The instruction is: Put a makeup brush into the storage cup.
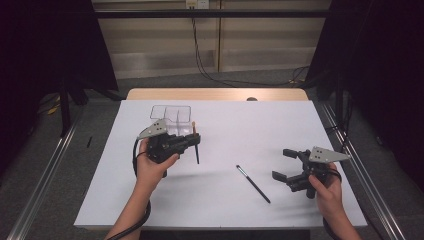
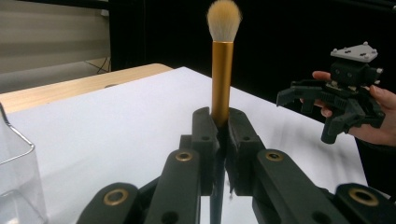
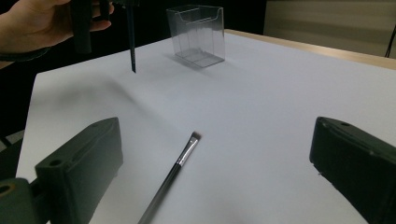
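My left gripper [image 1: 192, 140] is shut on a makeup brush [image 1: 195, 145] with a gold ferrule and a black handle, held upright above the table. In the left gripper view the gold ferrule and pale bristles [image 2: 223, 60] rise from between the closed jaws. A thin black brush [image 1: 253, 183] lies flat on the white table, its tip toward the far left. My right gripper [image 1: 286, 164] hovers open just right of it. The right gripper view has that thin brush [image 3: 175, 173] lying between the wide-apart fingers [image 3: 79, 164].
A clear plastic box [image 1: 171, 118] with compartments stands at the back left, just behind the left gripper, and appears as the clear box [image 3: 197, 35] in the right gripper view. The white sheet [image 1: 225, 200] covers a wooden table whose far edge [image 1: 215, 94] shows.
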Demonstrator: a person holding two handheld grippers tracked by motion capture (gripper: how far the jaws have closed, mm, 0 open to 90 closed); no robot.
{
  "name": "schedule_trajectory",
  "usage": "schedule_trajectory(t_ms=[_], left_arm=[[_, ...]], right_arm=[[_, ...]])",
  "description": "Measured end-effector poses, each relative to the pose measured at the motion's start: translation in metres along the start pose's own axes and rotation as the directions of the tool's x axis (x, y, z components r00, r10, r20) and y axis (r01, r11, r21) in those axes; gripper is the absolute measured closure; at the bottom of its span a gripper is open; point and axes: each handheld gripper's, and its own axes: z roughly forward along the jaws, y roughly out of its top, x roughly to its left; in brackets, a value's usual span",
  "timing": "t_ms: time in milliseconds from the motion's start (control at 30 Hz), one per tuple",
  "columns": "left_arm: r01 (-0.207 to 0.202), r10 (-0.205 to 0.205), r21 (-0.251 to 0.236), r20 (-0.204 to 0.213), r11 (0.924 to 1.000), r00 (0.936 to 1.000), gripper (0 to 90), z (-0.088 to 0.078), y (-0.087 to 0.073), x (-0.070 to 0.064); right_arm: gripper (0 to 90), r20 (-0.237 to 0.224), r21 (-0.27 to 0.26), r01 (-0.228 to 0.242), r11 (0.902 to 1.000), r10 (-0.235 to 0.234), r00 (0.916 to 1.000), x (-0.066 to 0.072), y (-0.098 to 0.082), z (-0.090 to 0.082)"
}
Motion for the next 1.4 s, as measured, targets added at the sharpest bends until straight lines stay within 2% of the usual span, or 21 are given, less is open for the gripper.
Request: schedule_trajectory(t_ms=[300,600,867,967,1400], left_arm=[[0.002,-0.003,-0.013,-0.025,0.9999,0.9997,83.5,-0.008,0.003,0.004],[0.0,-0.001,-0.019,-0.044,0.9998,0.999,83.5,-0.012,0.005,0.007],[-0.001,-0.001,-0.029,-0.067,0.9996,0.9978,83.5,-0.017,0.007,0.012],[0.008,-0.011,-0.04,-0.084,0.9992,0.9964,83.5,-0.02,0.008,0.014],[0.001,-0.005,-0.031,-0.143,0.9995,0.9897,83.5,-0.027,0.015,0.029]], right_arm=[[2.1,-0.003,-0.018,-0.006,0.9998,0.006,1.0,0.0,-0.004,-0.005],[2.1,0.006,-0.013,0.027,0.9995,-0.027,0.9996,0.002,-0.006,-0.009],[2.1,0.01,-0.011,0.033,0.9994,-0.033,0.9994,0.001,-0.005,-0.012],[2.1,0.011,-0.016,0.032,0.9994,-0.032,0.9994,0.0,-0.005,-0.013],[2.1,0.008,-0.014,0.035,0.9993,-0.035,0.9994,0.0,-0.005,-0.013]])
